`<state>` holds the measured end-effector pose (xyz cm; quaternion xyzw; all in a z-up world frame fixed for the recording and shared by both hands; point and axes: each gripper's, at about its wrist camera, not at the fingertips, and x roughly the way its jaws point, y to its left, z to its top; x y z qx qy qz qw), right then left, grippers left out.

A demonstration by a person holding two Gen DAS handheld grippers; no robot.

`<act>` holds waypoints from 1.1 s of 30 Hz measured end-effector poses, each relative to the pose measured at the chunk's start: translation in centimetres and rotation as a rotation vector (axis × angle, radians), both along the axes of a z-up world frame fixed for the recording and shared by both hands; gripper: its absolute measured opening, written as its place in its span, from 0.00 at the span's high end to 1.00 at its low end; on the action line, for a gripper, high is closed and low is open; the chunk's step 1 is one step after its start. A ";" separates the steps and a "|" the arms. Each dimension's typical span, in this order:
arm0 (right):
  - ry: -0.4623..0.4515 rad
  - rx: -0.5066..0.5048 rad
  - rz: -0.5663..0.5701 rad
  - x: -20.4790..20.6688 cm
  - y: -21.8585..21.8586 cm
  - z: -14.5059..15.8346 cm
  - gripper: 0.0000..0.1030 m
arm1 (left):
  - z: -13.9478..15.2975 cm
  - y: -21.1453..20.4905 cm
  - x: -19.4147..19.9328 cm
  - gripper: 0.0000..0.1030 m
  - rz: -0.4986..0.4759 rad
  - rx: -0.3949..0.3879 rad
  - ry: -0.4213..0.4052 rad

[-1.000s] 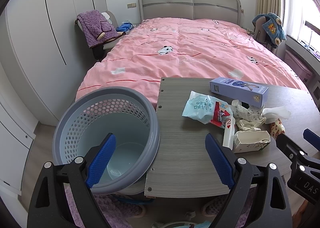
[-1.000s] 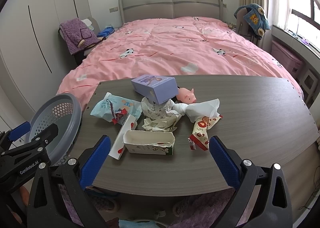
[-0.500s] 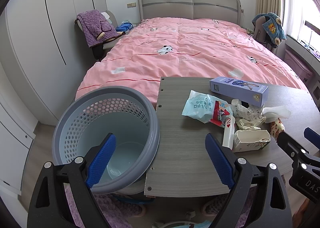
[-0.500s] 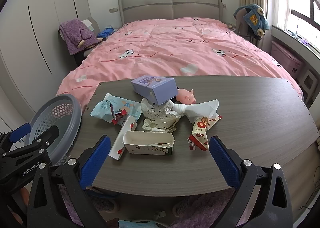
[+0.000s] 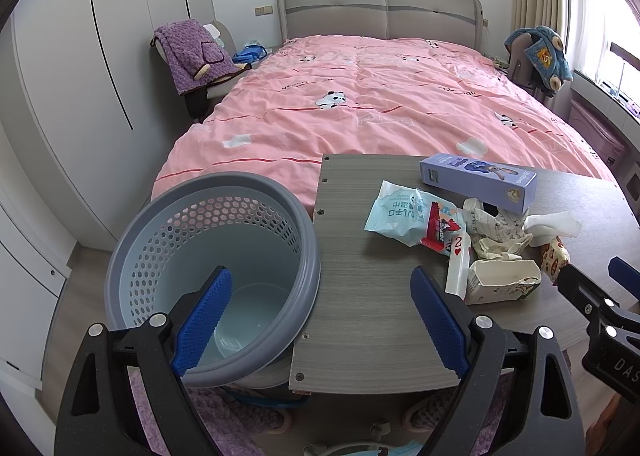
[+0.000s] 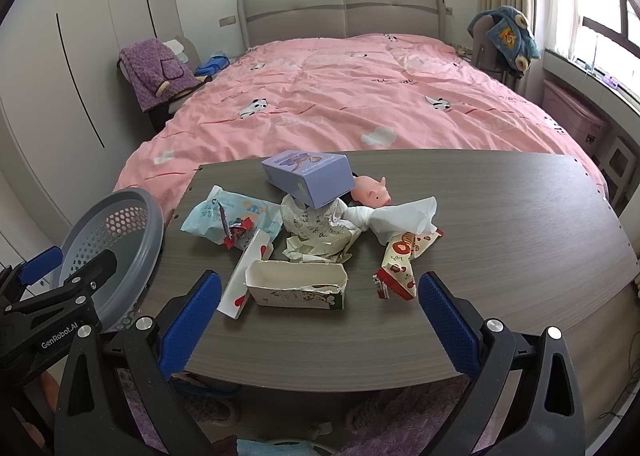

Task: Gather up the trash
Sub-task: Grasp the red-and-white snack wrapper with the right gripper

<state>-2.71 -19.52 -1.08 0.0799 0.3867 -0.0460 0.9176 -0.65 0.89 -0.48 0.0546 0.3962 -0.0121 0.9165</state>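
Note:
A pile of trash lies on the dark wood table (image 6: 500, 256): a torn white carton (image 6: 295, 288), a flat white card box (image 6: 244, 276), a light blue wrapper (image 6: 232, 216), crumpled paper (image 6: 316, 232), a white tissue (image 6: 400, 216), a red-and-white snack wrapper (image 6: 400, 260) and a purple box (image 6: 310, 178). The grey perforated bin (image 5: 212, 268) stands at the table's left end. My left gripper (image 5: 320, 320) is open and empty over the bin's rim and the table's corner. My right gripper (image 6: 320, 324) is open and empty just short of the carton.
A pink toy pig (image 6: 372, 192) sits behind the pile. A bed with a pink cover (image 6: 340, 104) lies beyond the table. A chair with a purple robe (image 5: 192, 52) stands at the left, wardrobes (image 5: 80, 76) along the left wall.
Both grippers have drifted slightly; the view has barely shifted. Nothing on the table has moved.

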 end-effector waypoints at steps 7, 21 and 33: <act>0.013 0.035 -0.057 -0.1 -3.9 -1.1 0.06 | -0.5 0.1 0.4 0.16 0.012 -0.006 0.002; 0.096 0.113 -0.117 2.8 -8.9 -5.5 0.06 | -1.7 -2.0 2.4 0.16 -0.002 0.014 0.047; 0.184 0.095 -0.092 6.0 -8.8 -7.9 0.26 | -2.7 -2.2 3.4 0.16 0.002 -0.007 0.093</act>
